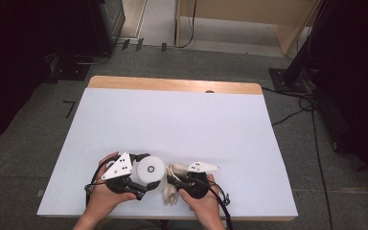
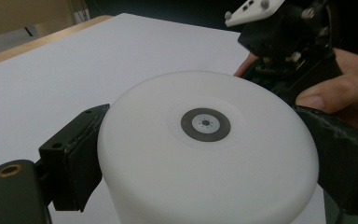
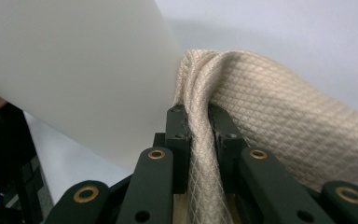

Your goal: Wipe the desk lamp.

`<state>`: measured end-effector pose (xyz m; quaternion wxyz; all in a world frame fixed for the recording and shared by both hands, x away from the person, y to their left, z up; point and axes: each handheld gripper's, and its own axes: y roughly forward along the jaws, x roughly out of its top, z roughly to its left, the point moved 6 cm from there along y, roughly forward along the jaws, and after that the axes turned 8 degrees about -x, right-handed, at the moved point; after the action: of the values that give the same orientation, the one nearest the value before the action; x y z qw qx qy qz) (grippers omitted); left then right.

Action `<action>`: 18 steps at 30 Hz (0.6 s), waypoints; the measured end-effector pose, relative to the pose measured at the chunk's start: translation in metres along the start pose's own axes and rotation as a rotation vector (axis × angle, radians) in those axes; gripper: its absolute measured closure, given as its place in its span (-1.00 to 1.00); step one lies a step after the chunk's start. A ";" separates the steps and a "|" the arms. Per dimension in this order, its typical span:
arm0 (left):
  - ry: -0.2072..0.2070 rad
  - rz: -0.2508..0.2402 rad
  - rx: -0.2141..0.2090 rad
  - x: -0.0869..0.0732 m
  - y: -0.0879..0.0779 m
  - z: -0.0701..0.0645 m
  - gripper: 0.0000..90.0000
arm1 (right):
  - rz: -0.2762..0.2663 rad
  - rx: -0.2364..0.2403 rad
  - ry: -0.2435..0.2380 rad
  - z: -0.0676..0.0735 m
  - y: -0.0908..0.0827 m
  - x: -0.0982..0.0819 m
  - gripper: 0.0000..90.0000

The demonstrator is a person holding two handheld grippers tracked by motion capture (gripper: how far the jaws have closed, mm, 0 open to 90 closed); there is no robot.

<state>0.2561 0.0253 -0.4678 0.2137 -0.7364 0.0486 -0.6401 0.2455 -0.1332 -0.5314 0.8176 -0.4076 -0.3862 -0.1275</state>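
White round container [image 2: 205, 154] with a grey ring mark; cream diamond-patterned cloth [image 3: 270, 112]; black jaws; white table [image 1: 172, 124]

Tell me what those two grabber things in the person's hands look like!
The left gripper and right gripper are both black, each with two flat-sided jaws on arms joined by brass-ringed pivots. Each carries a pale three-cornered plate with small dark dots on top. A black cable trails from each. The forearms are bare, no sleeves showing.

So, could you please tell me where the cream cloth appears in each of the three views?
High view: the cloth lies at bottom centre, just right of the white cylinder.
Left gripper view: I cannot make the cloth out.
Right gripper view: the cloth sits centre and right, pinched by the right gripper.
Shared landmark: the white cylinder, clamped by the left gripper.
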 end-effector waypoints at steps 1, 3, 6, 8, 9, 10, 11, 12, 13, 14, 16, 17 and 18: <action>-0.001 -0.003 0.002 0.000 0.000 0.000 -0.80 | 0.001 -0.001 0.005 -0.001 0.001 -0.001 0.78; -0.006 -0.009 0.001 -0.001 0.000 0.000 -0.80 | -0.012 -0.005 -0.005 0.000 0.001 -0.001 0.78; -0.007 -0.010 -0.003 -0.001 0.000 0.000 -0.81 | -0.040 -0.011 -0.017 0.002 -0.001 0.002 0.79; -0.009 -0.014 -0.001 -0.001 0.000 0.000 -0.81 | -0.063 -0.001 -0.022 0.005 -0.006 0.007 0.79; -0.012 -0.017 0.000 -0.001 0.000 0.000 -0.81 | -0.077 0.001 -0.029 0.007 -0.010 0.011 0.80; -0.015 -0.019 0.001 -0.002 0.000 0.000 -0.81 | -0.093 0.004 -0.036 0.009 -0.014 0.015 0.80; -0.017 -0.020 0.003 -0.002 0.000 0.000 -0.81 | -0.111 0.006 -0.044 0.011 -0.018 0.019 0.80; -0.018 -0.021 0.004 -0.002 0.000 0.000 -0.81 | -0.125 0.011 -0.050 0.014 -0.022 0.023 0.80; -0.019 -0.021 0.004 -0.002 0.000 0.000 -0.81 | -0.142 0.012 -0.058 0.017 -0.027 0.027 0.80; -0.020 -0.021 0.005 -0.002 0.000 0.000 -0.81 | -0.159 0.018 -0.061 0.020 -0.031 0.030 0.80; -0.020 -0.022 0.007 -0.002 0.001 0.000 -0.81 | -0.191 0.024 -0.077 0.024 -0.039 0.037 0.80; -0.021 -0.022 0.008 -0.002 0.001 0.000 -0.81 | -0.202 0.028 -0.077 0.026 -0.042 0.039 0.80; -0.021 -0.022 0.009 -0.002 0.001 0.000 -0.81 | -0.214 0.032 -0.080 0.028 -0.045 0.042 0.79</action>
<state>0.2559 0.0254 -0.4699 0.2104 -0.7425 0.0354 -0.6350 0.2349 -0.1360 -0.4645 0.7897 -0.3554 -0.4619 -0.1916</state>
